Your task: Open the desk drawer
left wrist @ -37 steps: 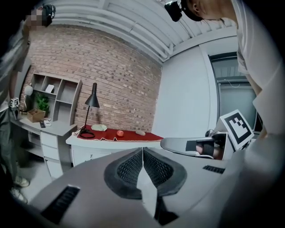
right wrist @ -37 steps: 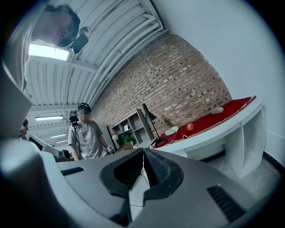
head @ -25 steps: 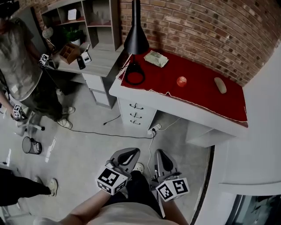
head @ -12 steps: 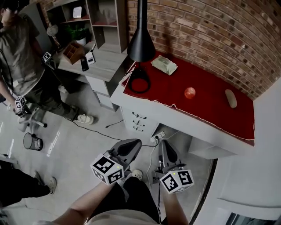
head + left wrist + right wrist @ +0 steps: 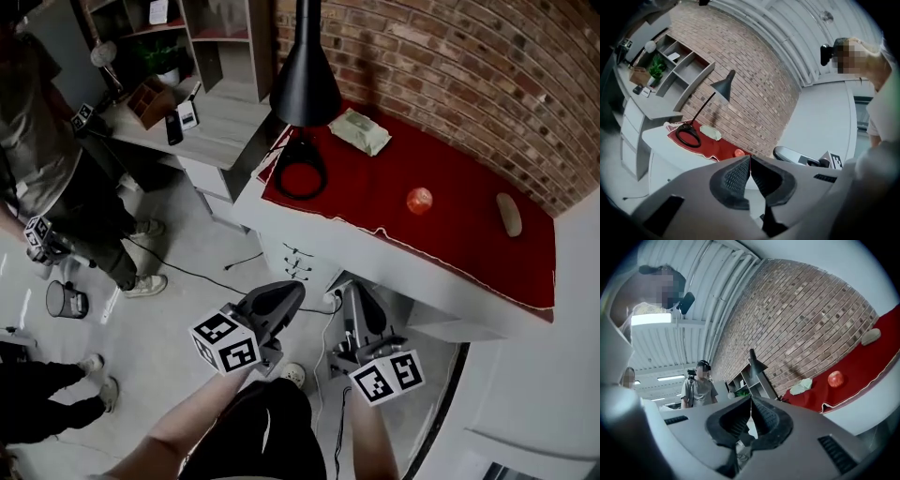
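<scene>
The white desk (image 5: 394, 272) carries a red cloth (image 5: 441, 234), and its stack of three drawers (image 5: 298, 264) with small dark handles shows just under the front edge, partly hidden by the top. My left gripper (image 5: 295, 286) is shut and holds nothing; it hangs just in front of the drawers without touching them. My right gripper (image 5: 353, 289) is also shut and empty, to the right of the stack near the knee space. In the left gripper view the pads (image 5: 738, 176) meet, with the desk (image 5: 661, 164) beyond. The right gripper's pads (image 5: 764, 416) meet too.
On the cloth are a black lamp (image 5: 305, 89), a green pack (image 5: 361, 131), a red apple (image 5: 419, 200) and a beige oval (image 5: 509, 214). A power strip (image 5: 330, 298) and cable lie on the floor. A second desk (image 5: 202, 127), a bin (image 5: 66, 305) and another person (image 5: 52, 178) are left.
Both grippers have moved forward to the desk front, and the left one has rolled. The desk looms larger. The person at left has stepped along the floor.
</scene>
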A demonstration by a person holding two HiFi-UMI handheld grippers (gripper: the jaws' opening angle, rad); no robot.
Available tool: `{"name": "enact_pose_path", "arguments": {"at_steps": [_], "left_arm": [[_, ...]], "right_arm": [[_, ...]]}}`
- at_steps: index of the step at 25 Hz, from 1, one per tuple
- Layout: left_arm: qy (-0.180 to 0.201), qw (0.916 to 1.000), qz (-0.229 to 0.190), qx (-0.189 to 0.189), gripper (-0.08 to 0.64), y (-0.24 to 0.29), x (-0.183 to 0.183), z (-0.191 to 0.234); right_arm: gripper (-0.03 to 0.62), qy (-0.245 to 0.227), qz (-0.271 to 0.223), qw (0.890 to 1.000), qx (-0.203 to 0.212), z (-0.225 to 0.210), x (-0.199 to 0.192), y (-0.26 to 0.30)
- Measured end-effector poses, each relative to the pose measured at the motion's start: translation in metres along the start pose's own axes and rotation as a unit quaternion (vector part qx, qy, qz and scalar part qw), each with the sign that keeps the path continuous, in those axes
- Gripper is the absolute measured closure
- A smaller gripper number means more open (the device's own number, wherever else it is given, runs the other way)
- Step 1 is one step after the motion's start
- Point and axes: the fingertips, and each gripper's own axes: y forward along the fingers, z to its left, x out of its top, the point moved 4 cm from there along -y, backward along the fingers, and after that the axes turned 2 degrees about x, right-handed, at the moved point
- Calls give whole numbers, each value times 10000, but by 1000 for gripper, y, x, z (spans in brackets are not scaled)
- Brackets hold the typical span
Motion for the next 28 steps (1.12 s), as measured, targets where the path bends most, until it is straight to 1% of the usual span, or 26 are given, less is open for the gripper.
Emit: {"name": "enact_pose_path", "arguments": {"at_steps": [2,5,8,11,13,16,20,24,28], "left_arm": [[-210,9997,-77,-111,546,4,-6,14],[-413,9988,-170,-182,546,7,-14,37],[-493,9984,-207,-201,546,8,-24,56],[-619,9975,-282,-202,546,8,-41,80],[-692,9968,-319,-230,546,8,-53,93],[-691,9968,-305,-268,546,8,-72,113],[-888,9948,-370,-341,546,12,-103,139],[-877,9949,-365,-348,546,20,-135,171],[-1099,9920,-511,-361,546,28,-167,200]], "right_arm": [[575,-18,-103,9999,30,-6,-7,6],[575,-28,-195,9998,95,-14,-20,16],[575,6,-240,9996,134,-20,-37,21],[575,-61,-256,9996,111,-28,-59,22],[575,-68,-273,9996,62,-35,-75,23],[575,-83,-307,9995,37,-44,-96,25],[575,-76,-396,9991,87,-61,-126,28],[575,-119,-477,9987,148,-82,-160,33],[575,-141,-485,9986,186,-103,-193,35]]}}
